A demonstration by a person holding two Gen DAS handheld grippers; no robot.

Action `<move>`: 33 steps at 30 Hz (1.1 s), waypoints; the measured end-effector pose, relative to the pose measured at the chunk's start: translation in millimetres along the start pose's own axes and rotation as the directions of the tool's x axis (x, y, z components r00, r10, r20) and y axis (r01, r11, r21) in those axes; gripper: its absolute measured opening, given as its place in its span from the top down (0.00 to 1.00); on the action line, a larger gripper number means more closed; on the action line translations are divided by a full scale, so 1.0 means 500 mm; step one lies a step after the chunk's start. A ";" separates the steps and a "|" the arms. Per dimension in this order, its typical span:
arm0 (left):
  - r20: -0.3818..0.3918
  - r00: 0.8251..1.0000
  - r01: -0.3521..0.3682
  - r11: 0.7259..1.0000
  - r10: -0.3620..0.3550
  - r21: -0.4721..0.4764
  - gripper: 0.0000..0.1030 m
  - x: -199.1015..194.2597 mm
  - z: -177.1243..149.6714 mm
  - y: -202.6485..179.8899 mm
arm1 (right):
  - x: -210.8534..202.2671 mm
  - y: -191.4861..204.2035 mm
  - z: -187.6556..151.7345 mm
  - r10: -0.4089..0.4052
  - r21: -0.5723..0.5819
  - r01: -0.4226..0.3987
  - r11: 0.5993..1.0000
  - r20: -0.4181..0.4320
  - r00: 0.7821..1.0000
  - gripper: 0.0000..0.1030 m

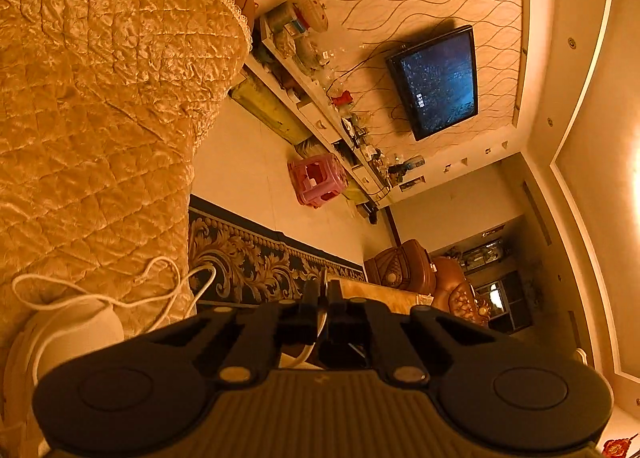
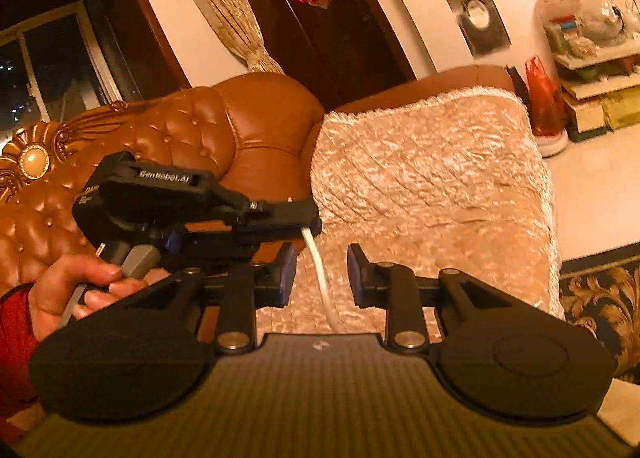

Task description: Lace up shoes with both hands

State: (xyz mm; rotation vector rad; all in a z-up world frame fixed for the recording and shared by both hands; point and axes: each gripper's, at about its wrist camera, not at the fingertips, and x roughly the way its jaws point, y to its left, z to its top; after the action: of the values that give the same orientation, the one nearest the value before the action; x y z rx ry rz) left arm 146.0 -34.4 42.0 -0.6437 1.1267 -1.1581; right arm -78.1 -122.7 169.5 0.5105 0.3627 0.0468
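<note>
A white shoe (image 1: 72, 334) lies at the lower left on the quilted sofa cover (image 1: 100, 117). Its white lace (image 1: 160, 298) loops loosely over the cover. My left gripper (image 1: 323, 294) is shut on a strand of that lace, which shows between the closed tips. In the right wrist view a hand (image 2: 76, 290) in a red sleeve holds the left gripper (image 2: 310, 223), and the lace (image 2: 320, 270) hangs down from its tips. My right gripper (image 2: 322, 272) is open, with the hanging lace between its fingers (image 2: 288, 274), and the pads do not press it. The shoe is hidden in this view.
A brown leather sofa (image 2: 240, 125) backs the quilted cover (image 2: 432, 185). On the floor lie a dark patterned carpet (image 1: 256, 262) and a pink plastic stool (image 1: 318, 179). A cluttered white shelf (image 1: 312, 97) runs under a wall television (image 1: 436, 81).
</note>
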 end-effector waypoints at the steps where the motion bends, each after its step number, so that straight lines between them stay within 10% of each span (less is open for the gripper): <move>1: 0.001 1.000 0.001 1.000 -0.001 0.000 0.97 -0.003 -0.004 -0.002 | 0.004 0.000 -0.001 0.016 0.003 -0.016 1.000 -0.002 1.000 0.68; 8: -0.010 0.998 -0.056 0.998 0.056 -0.011 0.96 -0.033 -0.019 0.007 | 0.018 -0.006 -0.019 0.076 0.070 -0.077 0.995 0.014 0.997 0.95; 13: -0.027 0.972 -0.230 0.971 0.233 0.067 0.57 -0.075 -0.023 0.000 | 0.042 0.024 -0.033 0.032 -0.072 -0.044 0.996 -0.156 0.987 0.95; 23: -0.104 0.785 -0.552 0.766 0.611 0.330 0.46 -0.176 -0.066 -0.058 | 0.178 0.123 -0.102 -0.066 -0.418 -0.234 0.878 -0.589 0.805 0.95; 29: -0.131 0.779 -0.569 0.779 0.613 0.262 0.46 -0.192 -0.082 -0.023 | 0.245 0.151 -0.101 -0.100 -0.460 -0.350 0.816 -0.709 0.698 0.95; 33: -0.144 0.768 -0.587 0.775 0.624 0.234 0.50 -0.192 -0.086 0.005 | 0.272 0.149 -0.107 -0.088 -0.422 -0.356 0.834 -0.739 0.668 0.95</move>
State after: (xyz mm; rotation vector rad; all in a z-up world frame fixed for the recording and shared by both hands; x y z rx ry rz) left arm 107.9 62.2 58.4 0.0145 1.2702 -0.7487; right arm 33.8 -14.4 118.1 -0.0877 1.0841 0.5170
